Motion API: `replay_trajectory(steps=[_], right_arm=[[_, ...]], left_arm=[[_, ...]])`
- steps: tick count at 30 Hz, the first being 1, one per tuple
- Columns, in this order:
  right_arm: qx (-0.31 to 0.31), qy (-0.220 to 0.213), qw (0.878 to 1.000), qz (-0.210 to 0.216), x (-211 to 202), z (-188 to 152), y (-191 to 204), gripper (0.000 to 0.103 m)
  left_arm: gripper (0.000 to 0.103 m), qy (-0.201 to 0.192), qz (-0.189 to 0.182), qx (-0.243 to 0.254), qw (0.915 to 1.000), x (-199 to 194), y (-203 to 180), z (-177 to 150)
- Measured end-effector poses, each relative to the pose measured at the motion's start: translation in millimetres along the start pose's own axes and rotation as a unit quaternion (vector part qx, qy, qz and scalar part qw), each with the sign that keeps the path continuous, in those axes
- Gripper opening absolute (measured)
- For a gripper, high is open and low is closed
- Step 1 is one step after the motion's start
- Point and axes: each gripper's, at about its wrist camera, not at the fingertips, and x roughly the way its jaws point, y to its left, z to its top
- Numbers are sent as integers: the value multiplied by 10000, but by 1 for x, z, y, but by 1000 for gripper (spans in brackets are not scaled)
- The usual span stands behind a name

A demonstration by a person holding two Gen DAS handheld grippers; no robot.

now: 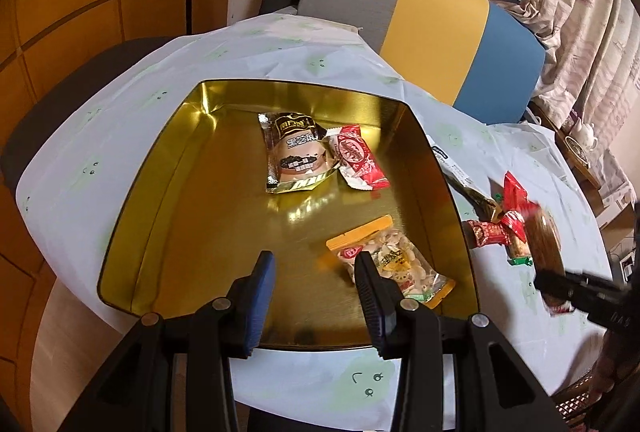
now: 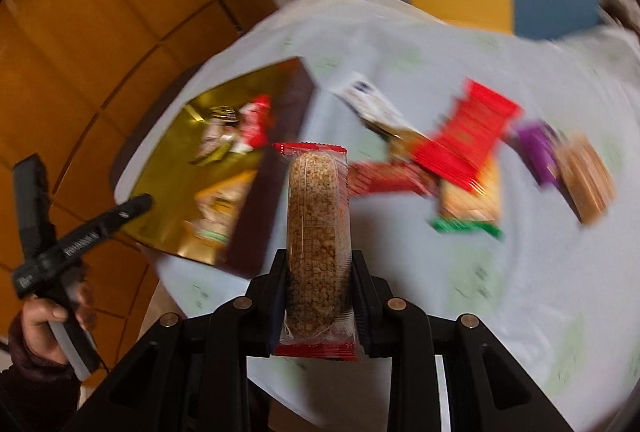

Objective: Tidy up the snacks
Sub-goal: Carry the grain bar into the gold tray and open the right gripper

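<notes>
My left claw (image 1: 314,274) hangs over the near edge of the gold tin (image 1: 168,192), jaws spread apart with nothing between them. Three snacks lie in the tin: a nut packet (image 1: 404,264) just ahead of my right-hand finger, then a dark sesame packet (image 1: 294,154) and a red-and-white candy (image 1: 358,158) farther ahead, touching each other.

My right claw (image 2: 319,272) is clamped on a grain bar (image 2: 318,232) in a clear wrapper with red ends; the bar stands on edge between the fingers, lifted above the white tablecloth (image 2: 540,292). The left wrist view catches this bar only as a blur at far right.

The right wrist view alone shows the loose pile ahead and to the right of the bar. It is heavily smeared, so I count roughly: one white-and-dark packet (image 2: 370,100), one bright red packet (image 2: 466,136), one dark red stick (image 2: 386,178), one green-ended bar (image 2: 470,206), one purple packet (image 2: 538,148), one round tan cake (image 2: 588,176). The left wrist view shows only part of this pile. The right wrist view also shows the person's left hand (image 2: 48,316) on the other handle, to the left of the bar.
</notes>
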Motion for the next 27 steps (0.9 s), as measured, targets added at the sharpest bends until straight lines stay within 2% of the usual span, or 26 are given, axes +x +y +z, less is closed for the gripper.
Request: replay_trajectory(steps=[6,11,27], right_arm=[[-461,-49,9987,206,12,25,39,29],[-706,34,9973,207,25,32,59,29],[-899,137,9958,80,56,47,76,29]], left_arm=[[42,-76,110,-2,9999,-5,6,1],[42,-129,171,2,9998,-9,9,-1],[42,-228,325,101,9992,-13,8,0]])
